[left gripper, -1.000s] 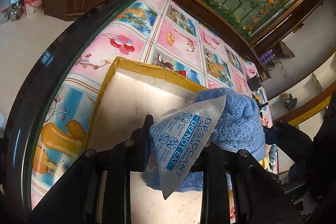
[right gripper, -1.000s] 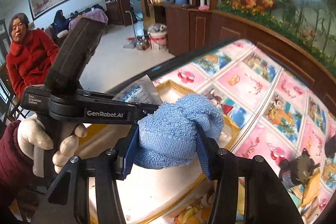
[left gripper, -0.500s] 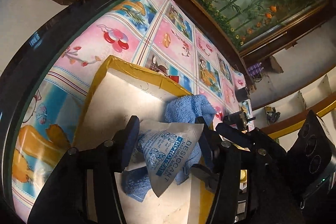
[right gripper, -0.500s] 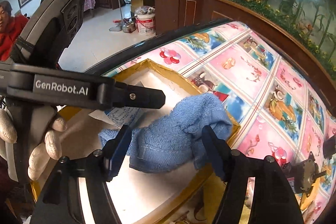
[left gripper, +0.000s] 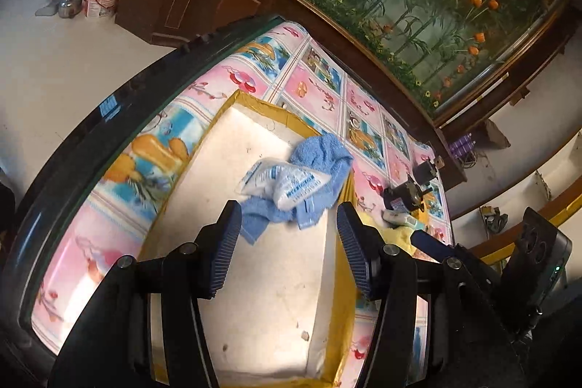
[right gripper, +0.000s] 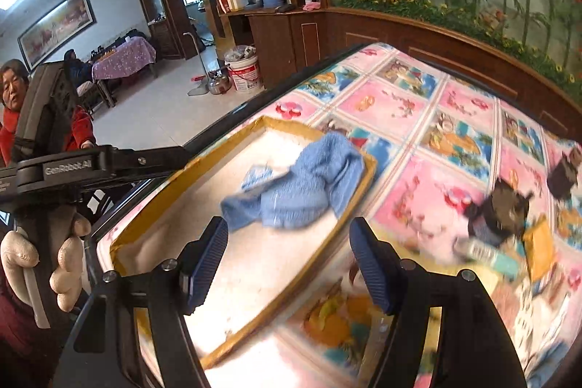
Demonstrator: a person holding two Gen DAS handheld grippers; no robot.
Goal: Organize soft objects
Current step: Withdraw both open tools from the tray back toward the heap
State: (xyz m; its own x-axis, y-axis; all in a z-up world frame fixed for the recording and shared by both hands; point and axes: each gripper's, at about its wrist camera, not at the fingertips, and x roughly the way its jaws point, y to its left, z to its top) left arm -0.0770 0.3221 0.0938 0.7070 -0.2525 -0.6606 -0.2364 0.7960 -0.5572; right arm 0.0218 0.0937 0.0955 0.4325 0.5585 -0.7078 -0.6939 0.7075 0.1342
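Note:
A blue towel (left gripper: 323, 166) lies crumpled in the far corner of the yellow-rimmed tray (left gripper: 254, 102). A white desiccant packet (left gripper: 287, 182) rests on top of it. My left gripper (left gripper: 289, 219) is open and hangs just short of them, with nothing between its pads. In the right wrist view the blue towel (right gripper: 302, 184) covers most of the packet (right gripper: 258, 175) in the tray (right gripper: 280, 126). My right gripper (right gripper: 289, 231) is open and empty in front of the towel. A gloved hand (right gripper: 65, 253) holds the left gripper at the left edge.
The tray sits on a table with a colourful patterned cloth (right gripper: 418, 119). To its right lie small dark motor-like parts (right gripper: 502, 210), a tube (right gripper: 487, 253) and a yellow piece (right gripper: 542, 242). A person in red (right gripper: 76, 133) sits beyond the table's left edge.
The left gripper has let go of the desiccant packet and the right gripper has let go of the towel. Both now lie in the tray, and both grippers have drawn back.

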